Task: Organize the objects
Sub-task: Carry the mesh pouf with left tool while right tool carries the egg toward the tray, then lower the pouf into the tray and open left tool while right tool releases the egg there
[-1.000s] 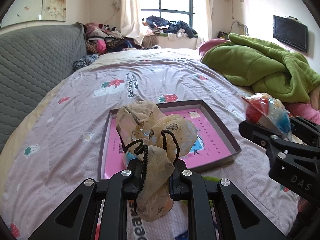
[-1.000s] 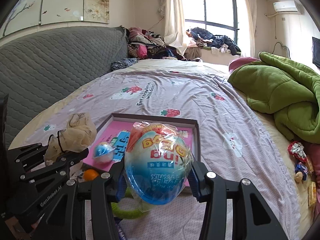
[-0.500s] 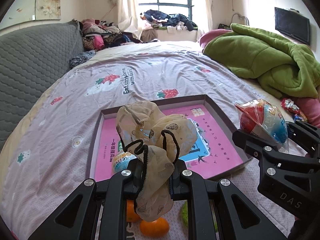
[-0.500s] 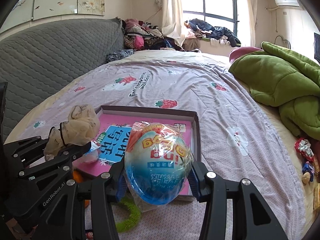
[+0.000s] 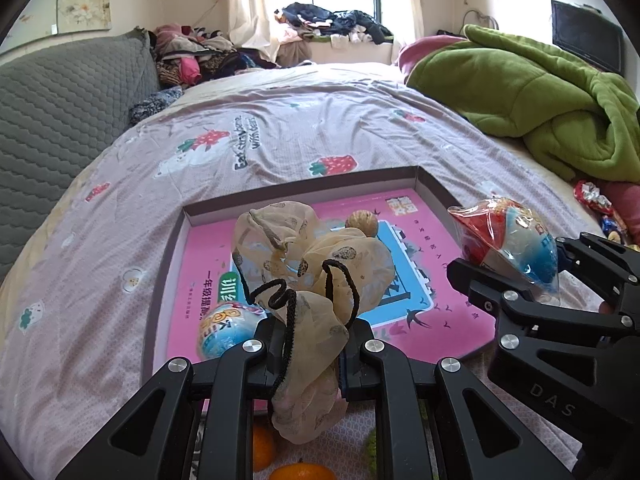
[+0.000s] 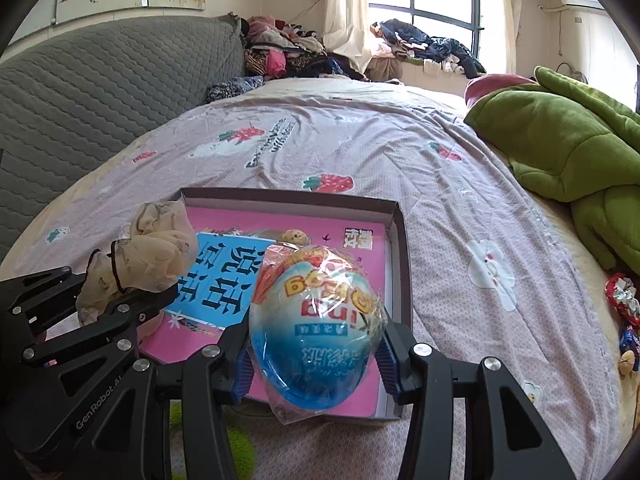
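Shallow box lid (image 5: pixel 436 186) on the bedsheet (image 5: pixel 280 132) holds a pink book, a small wrapped egg (image 5: pixel 224 330) at its near left, and a walnut (image 5: pixel 361 223) farther in. My left gripper (image 5: pixel 310 344) is clenched on a beige mesh drawstring pouch (image 5: pixel 308 264), and my right gripper (image 6: pixel 316 356) grasps a large wrapped toy egg (image 6: pixel 316 320), both over the lid's near edge. Tangerines (image 5: pixel 300 470) lie nearest; a green blanket (image 5: pixel 540 96) is heaped far right.

Green blanket (image 5: pixel 532 92), clothes pile (image 5: pixel 192 56), TV (image 5: pixel 586 42) in bkgd.
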Demonstrator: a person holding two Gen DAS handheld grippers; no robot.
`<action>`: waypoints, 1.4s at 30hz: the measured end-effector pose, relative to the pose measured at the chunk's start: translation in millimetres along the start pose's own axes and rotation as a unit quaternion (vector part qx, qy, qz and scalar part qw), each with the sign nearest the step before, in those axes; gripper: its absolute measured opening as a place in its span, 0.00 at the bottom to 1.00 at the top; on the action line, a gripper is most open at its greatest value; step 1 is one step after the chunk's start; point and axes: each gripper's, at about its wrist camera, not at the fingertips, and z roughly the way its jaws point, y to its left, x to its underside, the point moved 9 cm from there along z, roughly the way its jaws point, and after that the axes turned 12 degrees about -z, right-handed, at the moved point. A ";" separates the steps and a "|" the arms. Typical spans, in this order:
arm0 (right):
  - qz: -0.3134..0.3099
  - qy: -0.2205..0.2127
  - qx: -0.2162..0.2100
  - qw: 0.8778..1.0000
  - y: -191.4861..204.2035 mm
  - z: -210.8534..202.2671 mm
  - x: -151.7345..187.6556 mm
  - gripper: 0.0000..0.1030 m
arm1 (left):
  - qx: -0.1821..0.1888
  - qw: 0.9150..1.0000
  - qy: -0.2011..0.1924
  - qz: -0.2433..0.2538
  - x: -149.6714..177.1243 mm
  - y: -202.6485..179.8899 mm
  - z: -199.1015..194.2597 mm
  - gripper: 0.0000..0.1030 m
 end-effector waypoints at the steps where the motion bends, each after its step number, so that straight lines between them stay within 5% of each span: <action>1: -0.001 0.002 0.000 1.000 -0.1 3.3 0.7 0.49 | -0.001 1.000 0.002 0.001 1.2 -0.1 3.4 0.17; 20: -0.018 0.045 0.005 0.999 -2.6 45.6 12.6 0.49 | -0.010 0.998 0.059 0.005 19.5 -1.1 60.4 0.18; 31: -0.025 0.067 -0.002 0.997 2.6 55.4 18.1 0.49 | -0.004 0.997 0.077 -0.022 15.3 8.3 64.5 0.32; 42: -0.014 0.070 -0.001 0.997 -2.3 45.9 20.0 0.53 | 0.000 0.995 0.098 -0.034 18.3 13.9 61.4 0.57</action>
